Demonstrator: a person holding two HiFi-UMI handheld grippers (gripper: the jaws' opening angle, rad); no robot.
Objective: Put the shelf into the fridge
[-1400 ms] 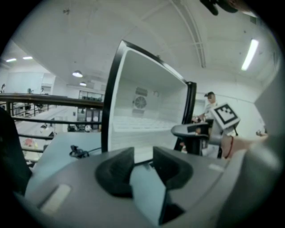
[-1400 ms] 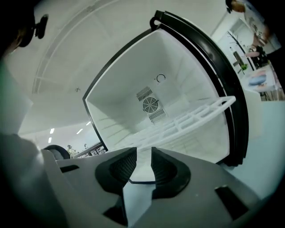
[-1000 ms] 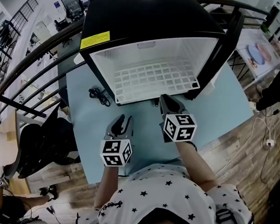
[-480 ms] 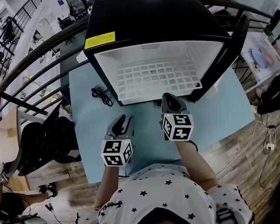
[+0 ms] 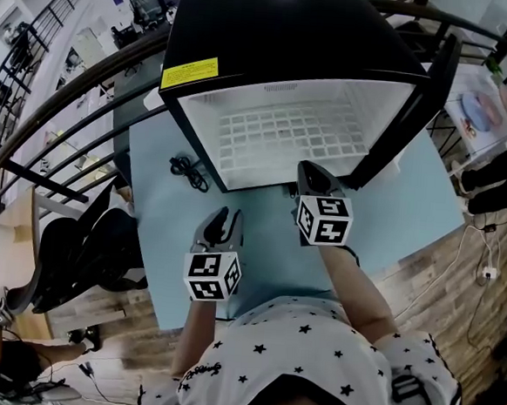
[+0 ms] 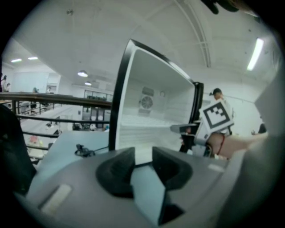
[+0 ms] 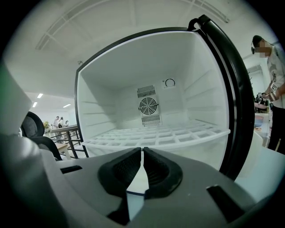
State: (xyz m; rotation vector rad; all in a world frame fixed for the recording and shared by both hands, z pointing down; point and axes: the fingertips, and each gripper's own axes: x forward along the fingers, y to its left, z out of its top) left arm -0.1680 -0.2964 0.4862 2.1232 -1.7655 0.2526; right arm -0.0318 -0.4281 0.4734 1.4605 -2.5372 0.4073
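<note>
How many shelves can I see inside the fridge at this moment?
1. A white grid shelf lies level across the fridge, below the fan. Another shelf under it could be hidden.

The fridge (image 5: 285, 25) covers the table's (image 5: 164, 234) far edge, and the person's shirt (image 5: 310, 368) hides its near edge. The black tangle (image 5: 189, 170) near the table's left edge is too small to identify.

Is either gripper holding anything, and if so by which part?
Nothing is held. The left gripper has jaws apart and empty; the right gripper has jaws together on nothing, facing the white plastic grid shelf.
</note>
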